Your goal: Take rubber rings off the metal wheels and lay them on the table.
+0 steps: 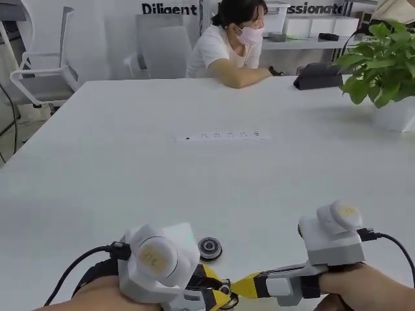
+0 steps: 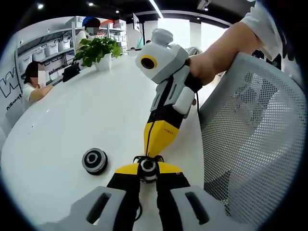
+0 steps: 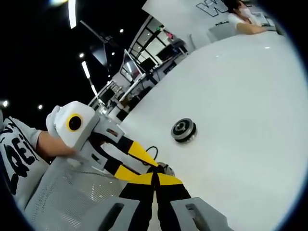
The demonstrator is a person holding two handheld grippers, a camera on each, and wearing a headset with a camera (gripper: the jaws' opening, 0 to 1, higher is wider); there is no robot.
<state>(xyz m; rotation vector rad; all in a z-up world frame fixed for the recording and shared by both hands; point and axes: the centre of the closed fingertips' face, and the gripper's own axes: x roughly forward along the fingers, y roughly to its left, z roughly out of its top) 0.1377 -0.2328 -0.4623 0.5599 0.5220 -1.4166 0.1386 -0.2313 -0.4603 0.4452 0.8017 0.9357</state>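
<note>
Stripping a ring off one small metal wheel looks to be the step in hand. From where I stand, the person has both tools low at the near edge of the worktop [image 1: 194, 188], tips drawn in to one spot. The left tongs [image 2: 147, 169] are pinching the held wheel [image 2: 147, 165] between their yellow tips, one on each side, just above the surface. The right tongs [image 2: 155, 151] come in from the opposite side, pressed together to a point that touches the wheel's upper edge. I cannot tell whether they actually have rubber nipped between them. The spot is too small and crowded to read, and a thin dark loop beside the wheel could be ring or cable.

A loose wheel [image 2: 95, 160] lies flat on the worktop just beside the tools, apart from both. It has a dark band [image 2: 84, 162] around its rim, which I take to be its rubber ring, so that one looks untouched.

The next move, as I judge it, calls for the left tongs to hold the wheel firm. The right pair then has to catch the lip of the ring and roll it outward over the rim without slipping off. Once free, the ring goes down on open worktop, and the loose wheel gets its turn.
</note>
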